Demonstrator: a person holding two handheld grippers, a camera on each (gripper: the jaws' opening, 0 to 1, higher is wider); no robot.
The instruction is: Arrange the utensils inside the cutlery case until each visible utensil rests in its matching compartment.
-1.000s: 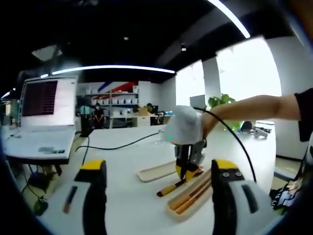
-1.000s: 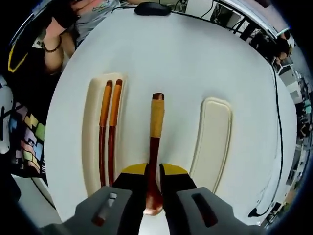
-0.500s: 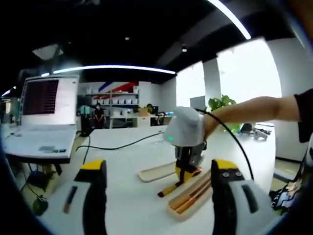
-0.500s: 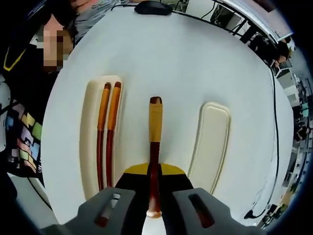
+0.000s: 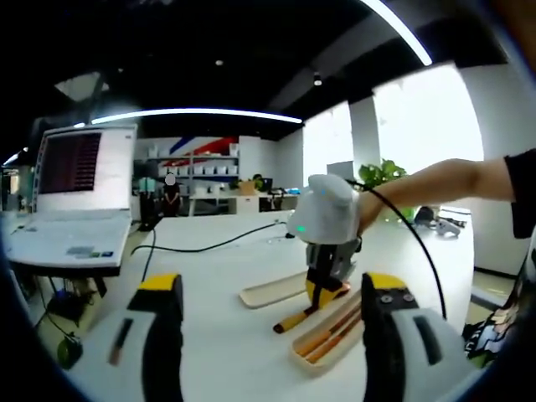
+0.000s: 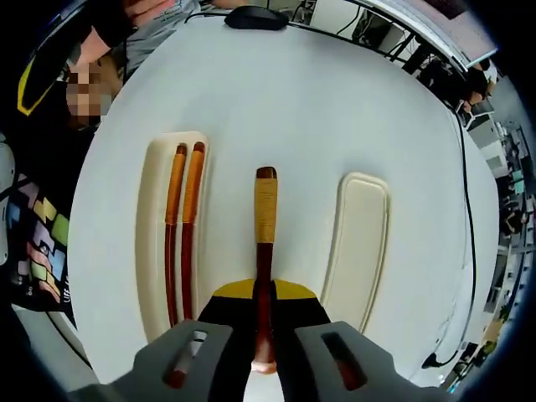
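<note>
Where the white table (image 6: 318, 109) meets an office with a laptop (image 5: 71, 209), I see my right gripper (image 6: 264, 322) clamped on the spoon (image 6: 265, 243), between 2 trays (image 6: 356, 243); chopsticks (image 6: 180, 226) lie in 1. My left gripper (image 5: 272, 335) gapes, holding nothing.

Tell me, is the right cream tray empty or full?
Empty. The cream oblong tray holds nothing; the wooden spoon is in the right tool.

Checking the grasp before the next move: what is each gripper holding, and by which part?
The right gripper is shut on the spoon, near its bowl end, handle pointing away. The left gripper is open and holds nothing.
</note>
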